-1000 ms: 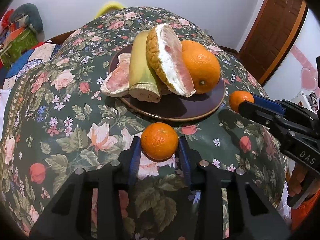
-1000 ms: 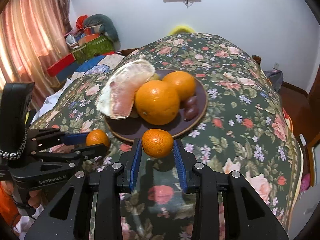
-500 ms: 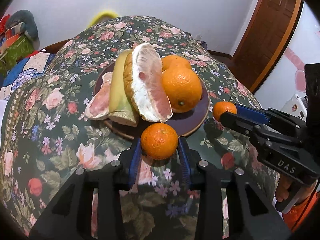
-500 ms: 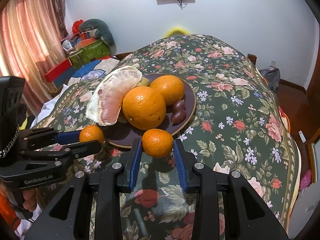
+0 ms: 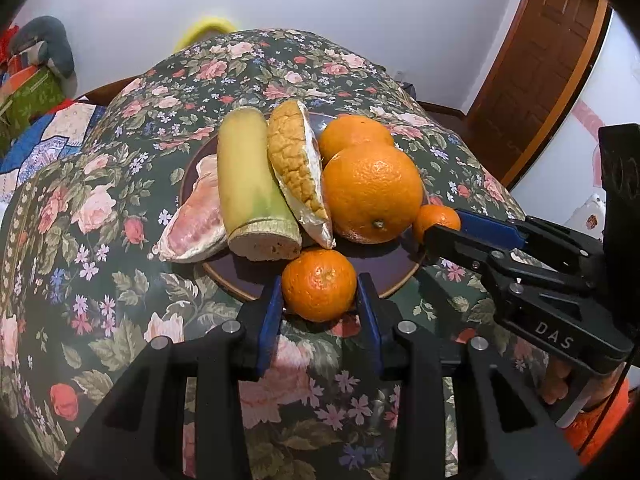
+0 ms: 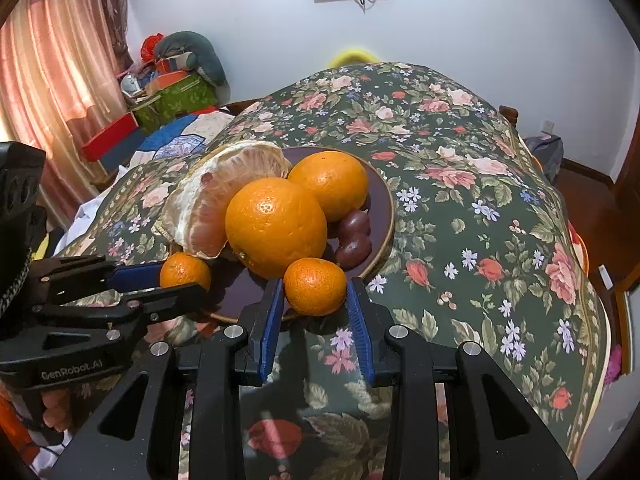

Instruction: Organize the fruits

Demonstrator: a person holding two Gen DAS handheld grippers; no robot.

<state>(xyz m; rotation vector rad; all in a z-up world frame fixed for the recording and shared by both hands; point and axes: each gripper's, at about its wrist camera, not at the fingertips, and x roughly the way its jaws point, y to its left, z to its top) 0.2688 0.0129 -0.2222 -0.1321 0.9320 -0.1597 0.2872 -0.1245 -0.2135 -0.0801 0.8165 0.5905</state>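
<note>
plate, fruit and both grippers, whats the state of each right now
left gripper: shut on a mandarin, over the plate's near rim
right gripper: shut on a second mandarin, also at the rim
plate: loaded, near part bare
large orange: whole, on the plate
pomelo piece: peeled, propped on edge
</note>
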